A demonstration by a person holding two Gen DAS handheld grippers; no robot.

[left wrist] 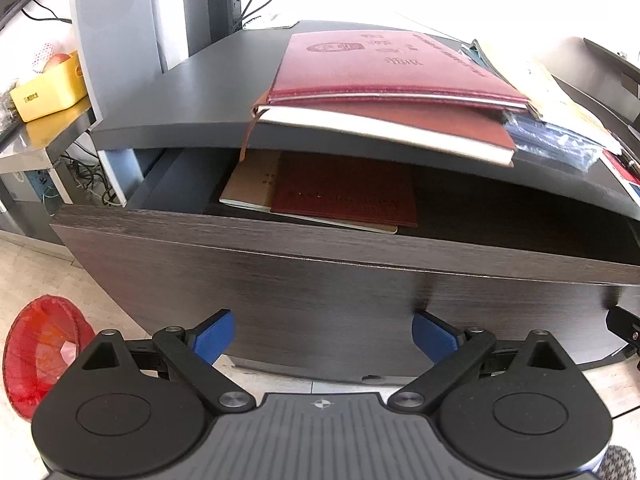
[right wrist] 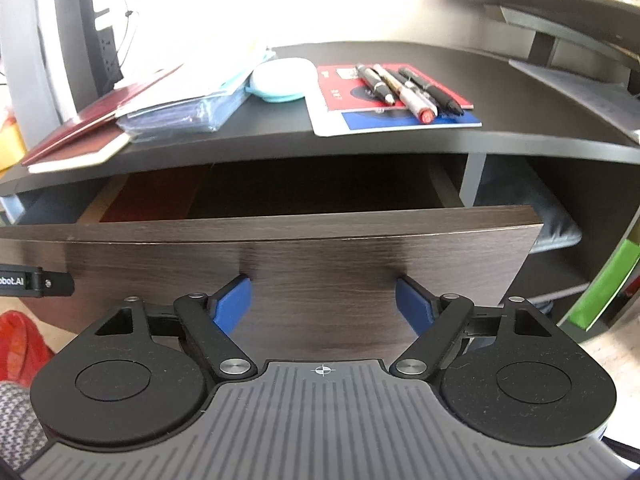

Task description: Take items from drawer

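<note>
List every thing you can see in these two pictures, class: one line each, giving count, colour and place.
drawer: one, dark wood, pulled open below the desktop
booklet: one, dark red, in the drawer on a tan one
tan booklet: one, in the drawer, at the bottom
red books: two, stacked on the desktop's left, overhanging its edge
desktop: one, dark grey
plastic sleeve: one, clear blue, beside the books
pouch: one, pale teal, mid desktop
pens: about four, black and silver, on the card
card: one, red and blue, desktop's right
yellow box: one, side shelf
red bin: one, on the floor
left hand-held gripper: blue pads, open
right hand-held gripper: blue pads, open
</note>
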